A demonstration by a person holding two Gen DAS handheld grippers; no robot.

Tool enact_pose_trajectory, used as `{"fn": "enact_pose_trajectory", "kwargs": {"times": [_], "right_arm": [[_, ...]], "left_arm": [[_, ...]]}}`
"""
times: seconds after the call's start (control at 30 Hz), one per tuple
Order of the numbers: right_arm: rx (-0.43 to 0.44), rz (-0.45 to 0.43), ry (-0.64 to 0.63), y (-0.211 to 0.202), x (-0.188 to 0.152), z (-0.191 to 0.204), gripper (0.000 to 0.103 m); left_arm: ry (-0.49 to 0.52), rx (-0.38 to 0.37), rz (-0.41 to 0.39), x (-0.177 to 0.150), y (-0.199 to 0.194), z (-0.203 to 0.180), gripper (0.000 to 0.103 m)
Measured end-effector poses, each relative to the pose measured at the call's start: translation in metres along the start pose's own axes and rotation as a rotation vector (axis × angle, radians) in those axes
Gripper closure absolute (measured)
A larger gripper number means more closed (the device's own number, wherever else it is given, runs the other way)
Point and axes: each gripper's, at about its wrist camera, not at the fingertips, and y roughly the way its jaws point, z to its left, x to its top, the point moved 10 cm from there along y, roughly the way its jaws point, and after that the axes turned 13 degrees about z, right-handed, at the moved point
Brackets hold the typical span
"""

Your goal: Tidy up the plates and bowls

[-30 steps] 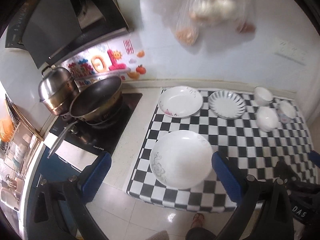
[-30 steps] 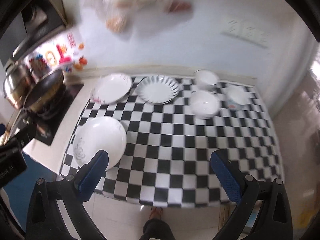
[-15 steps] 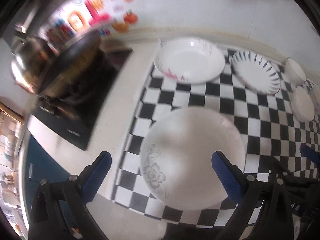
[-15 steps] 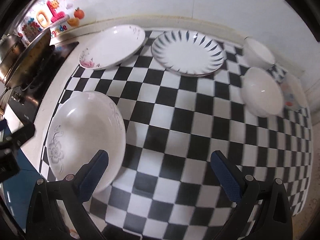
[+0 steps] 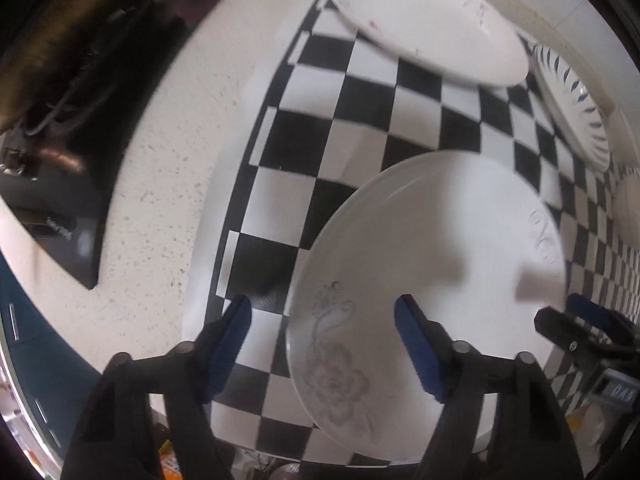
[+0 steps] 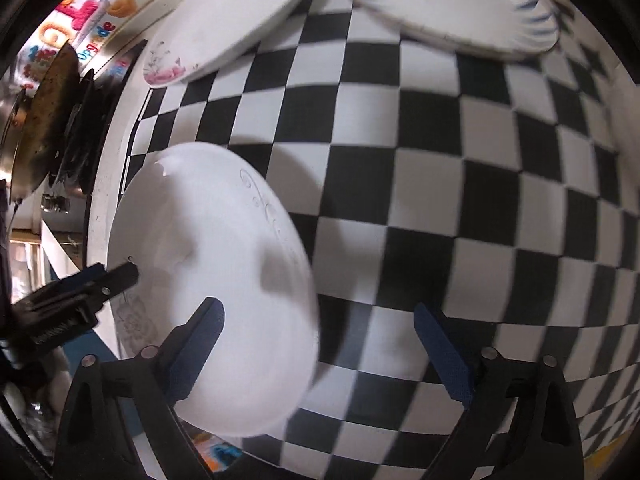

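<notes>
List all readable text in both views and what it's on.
"DAS": grey tag on the right tool.
White print on the left tool body: blurred, unreadable.
Small white print on the induction hob: blurred.
Wall stickers: coloured letters, too distorted.
Both tools' jaws are closing, the floral plate rim between each pair.

You are looking down on a pale speckled countertop [image 5: 160, 184] that fills the middle left of the left wrist view. A black-and-white checkered mat [image 6: 460, 184] covers it across most of the right wrist view. A black cooktop [image 5: 76, 128] lies at the upper left. Colourful fruit-and-letter stickers [image 6: 80, 20] mark the wall in the upper left corner of the right wrist view.
</notes>
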Motion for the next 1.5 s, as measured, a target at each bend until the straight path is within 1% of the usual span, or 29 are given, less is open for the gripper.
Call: {"fn": "enact_pose_trajectory", "kwargs": {"times": [0.03, 0.07, 0.1, 0.13, 0.17, 0.2, 0.23, 0.27, 0.3, 0.33, 0.37, 0.43, 0.53, 0.63, 0.7, 0.8, 0.93, 1.07, 1.2, 1.3, 1.43, 1.5], "right_arm": [[0.009, 0.019, 0.007, 0.005, 0.0, 0.002, 0.006], [0.009, 0.028, 0.01, 0.008, 0.001, 0.002, 0.007], [0.0, 0.021, 0.007, 0.008, 0.002, 0.003, 0.01], [-0.001, 0.022, 0.0, 0.008, 0.003, 0.005, 0.011], [-0.007, 0.028, -0.002, 0.008, 0.002, 0.006, 0.015], [-0.008, 0.031, -0.001, 0.007, 0.001, 0.007, 0.022], [-0.001, 0.03, -0.001, 0.006, 0.0, 0.009, 0.028], [0.009, 0.035, 0.001, 0.007, 0.002, 0.012, 0.038], [0.023, 0.04, 0.006, 0.007, 0.002, 0.014, 0.051], [0.051, 0.049, 0.011, 0.009, 0.001, 0.016, 0.06], [0.058, 0.058, 0.018, 0.011, 0.001, 0.018, 0.065], [0.041, 0.046, 0.016, 0.009, 0.001, 0.017, 0.067], [-0.005, 0.022, -0.006, 0.006, 0.001, 0.016, 0.075], [0.002, 0.004, 0.0, 0.003, 0.0, 0.012, 0.076], [0.019, 0.003, 0.011, 0.002, -0.001, 0.003, 0.076], [0.042, -0.008, 0.019, -0.006, -0.002, -0.005, 0.076], [0.032, -0.03, 0.01, -0.025, -0.007, -0.023, 0.077], [0.027, -0.049, 0.032, -0.043, -0.014, -0.048, 0.077], [0.013, -0.061, 0.062, -0.055, -0.025, -0.082, 0.077], [0.019, -0.056, 0.1, -0.056, -0.031, -0.11, 0.077], [0.027, -0.033, 0.146, -0.049, -0.039, -0.138, 0.076], [0.03, -0.021, 0.157, -0.044, -0.042, -0.147, 0.077]], "left_arm": [[0.009, -0.009, 0.014, 0.0, 0.003, 0.0, 0.043], [0.018, -0.023, 0.025, 0.001, 0.006, 0.0, 0.046], [0.023, -0.036, 0.033, 0.002, 0.008, 0.0, 0.052], [0.027, -0.049, 0.043, 0.002, 0.01, -0.001, 0.055], [0.033, -0.074, 0.044, 0.003, 0.01, -0.003, 0.057], [0.041, -0.095, 0.044, 0.003, 0.01, -0.006, 0.061], [0.048, -0.109, 0.045, 0.004, 0.009, -0.009, 0.065], [0.053, -0.115, 0.045, 0.004, 0.008, -0.01, 0.066], [0.057, -0.114, 0.043, 0.005, 0.008, -0.011, 0.066], [0.065, -0.115, 0.039, 0.005, 0.007, -0.013, 0.066], [0.072, -0.114, 0.038, 0.005, 0.006, -0.014, 0.066], [0.082, -0.112, 0.039, 0.008, 0.004, -0.014, 0.067], [0.087, -0.1, 0.029, 0.009, -0.002, -0.017, 0.068], [0.093, -0.083, 0.022, 0.005, -0.007, -0.02, 0.068], [0.093, -0.084, 0.02, 0.006, -0.009, -0.032, 0.068], [0.103, -0.074, 0.016, -0.003, -0.02, -0.044, 0.068], [0.117, -0.062, 0.01, -0.008, -0.032, -0.071, 0.068], [0.163, -0.058, 0.006, -0.011, -0.044, -0.115, 0.068], [0.219, -0.044, 0.012, -0.014, -0.043, -0.157, 0.068], [0.263, -0.031, 0.034, -0.02, -0.038, -0.192, 0.068], [0.299, -0.003, 0.074, -0.029, -0.021, -0.219, 0.067], [0.304, 0.008, 0.084, -0.032, -0.017, -0.226, 0.067]]}}
